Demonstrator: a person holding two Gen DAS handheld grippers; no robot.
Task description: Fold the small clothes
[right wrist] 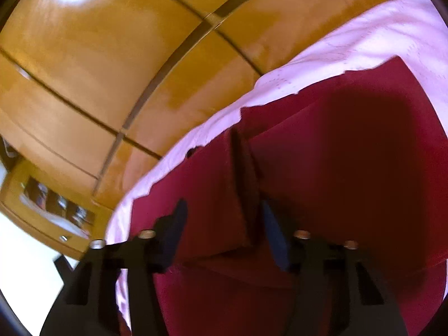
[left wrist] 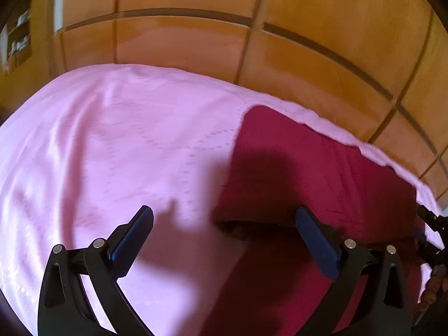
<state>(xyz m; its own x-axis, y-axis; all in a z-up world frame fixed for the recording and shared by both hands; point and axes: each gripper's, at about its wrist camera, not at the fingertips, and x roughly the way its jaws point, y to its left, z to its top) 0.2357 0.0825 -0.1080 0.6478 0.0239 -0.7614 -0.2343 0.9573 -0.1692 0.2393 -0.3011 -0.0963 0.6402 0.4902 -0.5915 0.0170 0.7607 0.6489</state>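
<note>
A dark red garment (left wrist: 308, 154) lies flat on a pink bedsheet (left wrist: 112, 140), near the sheet's far right edge. My left gripper (left wrist: 224, 215) hovers over the garment's left edge with its jaws wide apart and nothing between them. In the right wrist view the red garment (right wrist: 350, 168) fills the lower right. A raised fold (right wrist: 246, 196) of it stands between the fingers of my right gripper (right wrist: 224, 221). That fold lies close to the right finger, and a gap shows beside the left finger (right wrist: 175, 224), so the pads do not press on it.
Glossy wooden wardrobe doors (left wrist: 196, 42) rise just behind the bed. The pink sheet (right wrist: 364, 36) ends close to them. A shelf with small items (right wrist: 56, 204) sits at the lower left. A hand (left wrist: 434, 280) with black gripper parts shows at the right edge.
</note>
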